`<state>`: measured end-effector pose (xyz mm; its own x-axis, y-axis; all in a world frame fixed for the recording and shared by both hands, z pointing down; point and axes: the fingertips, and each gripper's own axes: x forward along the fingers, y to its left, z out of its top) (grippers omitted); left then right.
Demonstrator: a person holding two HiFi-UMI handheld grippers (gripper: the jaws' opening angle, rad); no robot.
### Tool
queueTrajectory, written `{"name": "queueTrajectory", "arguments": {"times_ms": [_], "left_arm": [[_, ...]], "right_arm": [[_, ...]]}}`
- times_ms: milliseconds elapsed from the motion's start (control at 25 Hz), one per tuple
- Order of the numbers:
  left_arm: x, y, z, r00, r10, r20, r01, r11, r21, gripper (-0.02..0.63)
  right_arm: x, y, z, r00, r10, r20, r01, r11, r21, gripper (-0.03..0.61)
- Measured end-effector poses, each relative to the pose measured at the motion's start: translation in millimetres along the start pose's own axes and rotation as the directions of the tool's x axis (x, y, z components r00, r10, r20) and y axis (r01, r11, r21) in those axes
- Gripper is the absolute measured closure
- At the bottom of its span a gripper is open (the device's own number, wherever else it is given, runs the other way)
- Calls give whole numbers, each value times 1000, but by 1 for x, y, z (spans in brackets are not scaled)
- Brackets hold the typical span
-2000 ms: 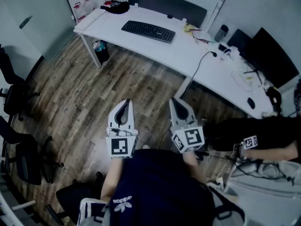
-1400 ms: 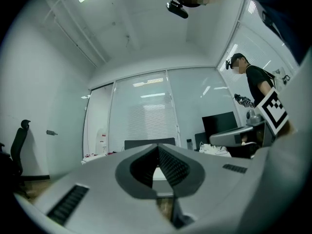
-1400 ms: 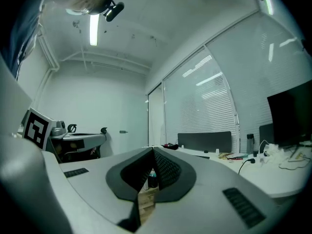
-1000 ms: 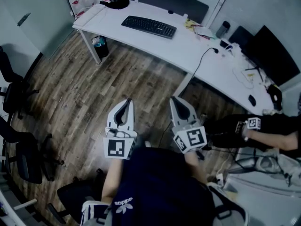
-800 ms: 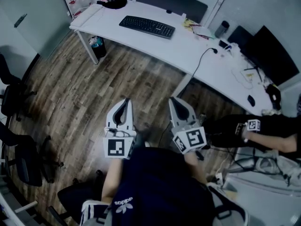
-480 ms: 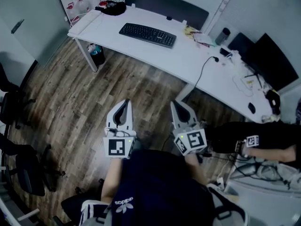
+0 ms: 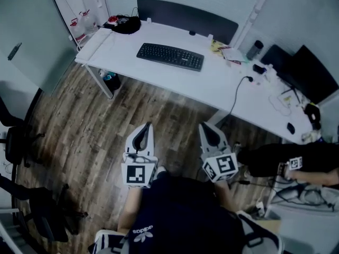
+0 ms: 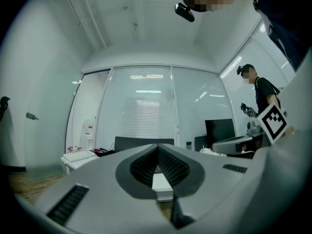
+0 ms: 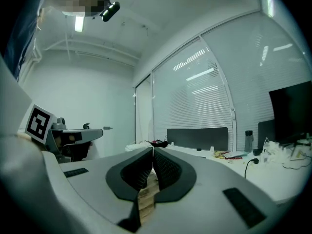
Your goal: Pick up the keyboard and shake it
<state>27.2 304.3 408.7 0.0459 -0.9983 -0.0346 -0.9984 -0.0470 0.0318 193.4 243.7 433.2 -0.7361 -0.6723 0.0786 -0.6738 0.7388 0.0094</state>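
A black keyboard [image 7: 170,56] lies flat on the long white desk [image 7: 153,70], toward its left half. Both grippers hang over the wooden floor, well short of the desk and pointing level at it. My left gripper [image 7: 145,126] is shut with nothing between its jaws; its own view shows the tips [image 8: 157,146] meeting. My right gripper [image 7: 208,127] is likewise shut and empty, tips [image 9: 152,149] pressed together. The keyboard is hidden behind the jaws in both gripper views.
A black partition [image 7: 185,19] runs behind the desk. A dark bag [image 7: 126,25] sits at its left end; papers [image 7: 225,49], a bottle [image 7: 255,50], a cable [image 7: 237,91] and monitors [image 7: 310,70] lie to the right. Office chairs [image 7: 21,142] stand left. A person's arm [image 7: 288,163] reaches in at right.
The desk and keyboard have slid lower and nearer in the head view as I move toward them. Both grippers stay shut and side by side.
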Motion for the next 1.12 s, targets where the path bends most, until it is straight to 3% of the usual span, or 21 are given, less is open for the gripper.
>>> {"name": "queueTrajectory", "arguments": {"times_ms": [280,600,1120], "left_arm": [[14,10,-10,999,-34,-13,34,999,-14,610],[33,16,-28,999,-17,-46,16,1000,-23,611],[144,45,-25,999,28,-38,-27,1000,11,611]], "right_arm": [[12,0,-13,999,-38,-35,39,999,26,574],[29,-15,-24,998,-31,-59,33,999,31,574],[129,-91,-6,999,-23,-37,25,998,51,574]]}}
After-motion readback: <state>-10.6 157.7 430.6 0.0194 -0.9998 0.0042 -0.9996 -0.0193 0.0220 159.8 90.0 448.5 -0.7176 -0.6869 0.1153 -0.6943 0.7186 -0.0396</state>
